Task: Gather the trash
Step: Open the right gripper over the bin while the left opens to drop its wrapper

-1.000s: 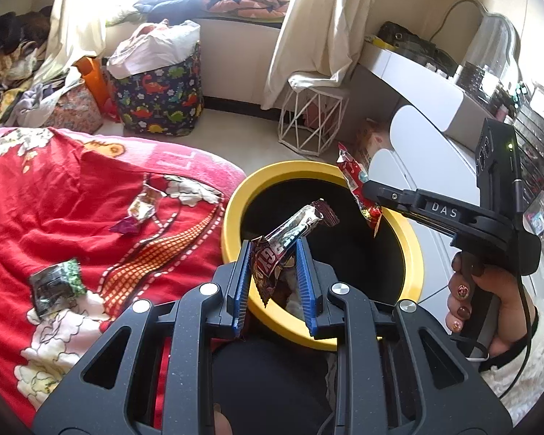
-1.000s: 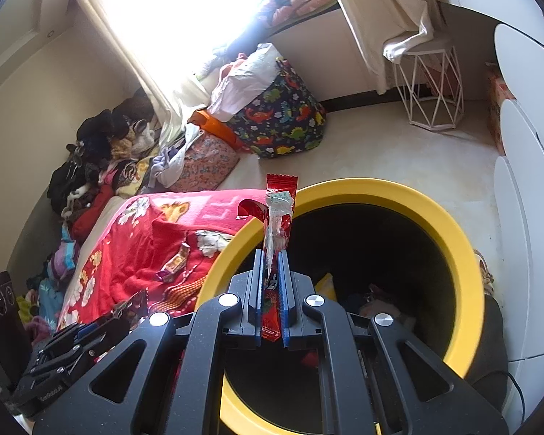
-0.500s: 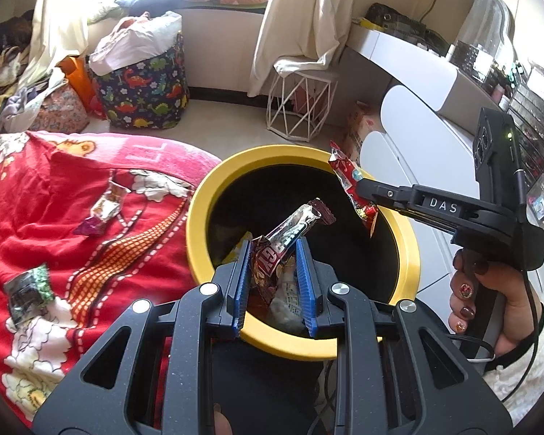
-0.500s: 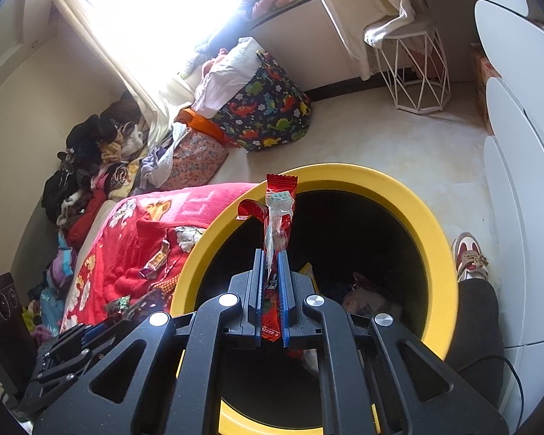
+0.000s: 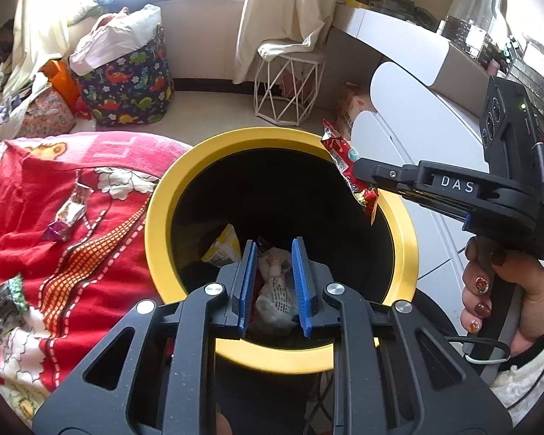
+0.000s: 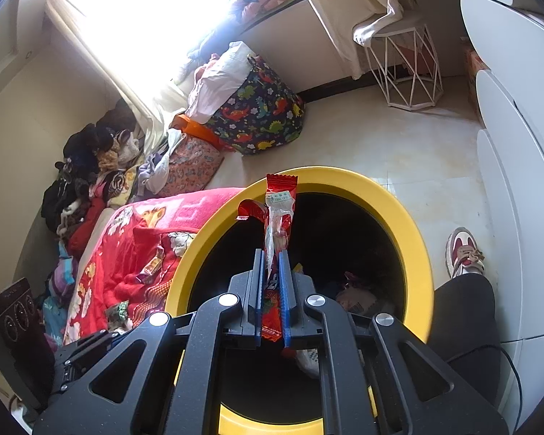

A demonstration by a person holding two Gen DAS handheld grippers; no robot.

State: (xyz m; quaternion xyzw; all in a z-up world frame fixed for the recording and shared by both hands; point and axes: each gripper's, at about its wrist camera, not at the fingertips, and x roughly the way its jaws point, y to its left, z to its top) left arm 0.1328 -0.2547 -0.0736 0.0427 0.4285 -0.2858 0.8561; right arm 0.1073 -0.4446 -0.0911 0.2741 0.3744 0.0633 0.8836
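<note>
Since a second ago the brown wrapper has gone from the left gripper [image 5: 273, 282]; its jaws stand apart, closing on nothing, above the bin [image 5: 156, 217]. Left of the bin, two wrappers [image 5: 69, 214] wait on the red blanket [image 5: 25, 246]. The right gripper [image 6: 272, 286] is clamped on a red wrapper [image 6: 279, 214] over the bin's mouth, well inside the rim, with free room below.

There is one yellow bin [image 5: 156, 217] under the tools. Two wrappers [image 5: 68, 214] lie on one red blanket [image 5: 25, 195] to the left. One red wrapper [image 6: 277, 217] is between the right tool's fingers.
</note>
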